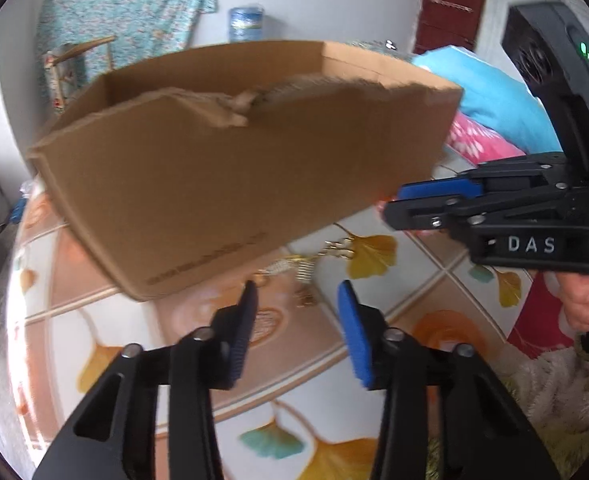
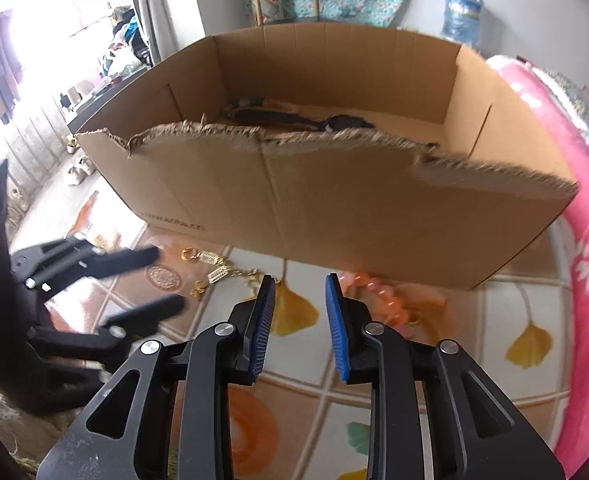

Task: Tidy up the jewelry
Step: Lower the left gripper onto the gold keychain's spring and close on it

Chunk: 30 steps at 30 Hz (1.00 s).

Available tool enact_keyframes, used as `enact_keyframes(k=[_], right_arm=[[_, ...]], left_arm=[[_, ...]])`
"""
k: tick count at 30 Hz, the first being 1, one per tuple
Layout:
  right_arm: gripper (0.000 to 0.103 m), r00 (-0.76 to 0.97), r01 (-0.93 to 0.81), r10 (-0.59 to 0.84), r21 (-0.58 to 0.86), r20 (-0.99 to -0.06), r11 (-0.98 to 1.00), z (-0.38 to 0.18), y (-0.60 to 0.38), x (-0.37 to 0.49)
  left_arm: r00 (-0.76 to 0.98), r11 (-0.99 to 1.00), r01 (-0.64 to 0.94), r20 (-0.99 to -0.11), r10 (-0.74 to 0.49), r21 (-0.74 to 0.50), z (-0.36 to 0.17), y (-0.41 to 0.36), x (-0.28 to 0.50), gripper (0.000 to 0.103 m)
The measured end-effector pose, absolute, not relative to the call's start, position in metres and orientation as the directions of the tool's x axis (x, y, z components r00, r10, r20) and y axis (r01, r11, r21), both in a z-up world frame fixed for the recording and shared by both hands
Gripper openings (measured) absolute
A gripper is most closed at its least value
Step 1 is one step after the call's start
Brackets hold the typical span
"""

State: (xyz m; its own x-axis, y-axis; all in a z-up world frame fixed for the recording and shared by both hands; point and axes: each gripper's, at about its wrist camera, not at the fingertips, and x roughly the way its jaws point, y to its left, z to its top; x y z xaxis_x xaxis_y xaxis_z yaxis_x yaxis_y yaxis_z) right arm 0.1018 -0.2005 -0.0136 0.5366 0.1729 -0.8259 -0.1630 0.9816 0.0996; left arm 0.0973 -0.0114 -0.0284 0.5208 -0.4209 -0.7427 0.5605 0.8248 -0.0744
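I'm looking along my left gripper (image 1: 296, 320) and its blue-padded fingers (image 1: 352, 336) stand apart with nothing between them, hovering over the patterned bedspread (image 1: 414, 280) with its ginkgo-leaf print. Just ahead of the tips lies the gold jewelry (image 1: 306, 266): a loose tangle of chain and small clasps, partly tucked under the shadow of the cardboard box (image 1: 234, 168). From this side the box looks tilted and blurred, its torn near rim ragged.

Over on the right wrist view, my right gripper (image 2: 299, 304) is also parted, fingers (image 2: 336, 320) empty, aimed at the box (image 2: 334, 216). The box sits open on the bedspread (image 2: 494, 320), and inside I can make out dark and multicoloured pieces lying on its floor, though I can't tell exactly what they are. In front of the box, on the cover, the gold jewelry (image 2: 214, 270) is spread out: a ring-shaped piece, two small rectangular charms, some chain. Just beyond my right fingertips lies a pink beaded bracelet (image 2: 378, 292), touching the cover near the box's front wall.

The left gripper (image 2: 150, 280) shows at the left of this view, its two fingers wide apart near the gold pieces. A pink blanket (image 2: 574, 208) is bunched beside the box on the right.
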Motion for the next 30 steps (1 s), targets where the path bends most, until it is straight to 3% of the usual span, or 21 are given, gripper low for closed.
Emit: enact_keyframes(k=[2,7,15,20,30], right_arm=[[0.023,0.532,-0.161,0.183,0.114,-0.827,0.98,-0.017,-0.193,0.101],[0.017,0.521,-0.152,0.204,0.146,-0.829,0.978,-0.023,-0.196,0.103],[0.014,0.52,-0.139,0.223,0.176,-0.825,0.975,-0.023,-0.201,0.097],[0.013,0.514,-0.128,0.225,0.186,-0.827,0.974,-0.026,-0.21,0.097],[0.013,0.52,-0.108,0.222,0.195,-0.825,0.975,-0.022,-0.216,0.093]], left_arm=[[0.508,0.822,0.565,-0.752,-0.419,-0.075,-0.031,-0.017,0.102,0.027],[0.497,0.829,0.554,-0.768,-0.405,-0.078,-0.036,-0.024,0.11,0.018],[0.506,0.83,0.554,-0.766,-0.396,-0.063,-0.037,-0.031,0.116,0.016],[0.524,0.831,0.556,-0.766,-0.373,-0.025,-0.04,-0.039,0.118,0.005],[0.503,0.804,0.594,-0.771,-0.39,-0.019,-0.039,-0.048,0.105,0.004]])
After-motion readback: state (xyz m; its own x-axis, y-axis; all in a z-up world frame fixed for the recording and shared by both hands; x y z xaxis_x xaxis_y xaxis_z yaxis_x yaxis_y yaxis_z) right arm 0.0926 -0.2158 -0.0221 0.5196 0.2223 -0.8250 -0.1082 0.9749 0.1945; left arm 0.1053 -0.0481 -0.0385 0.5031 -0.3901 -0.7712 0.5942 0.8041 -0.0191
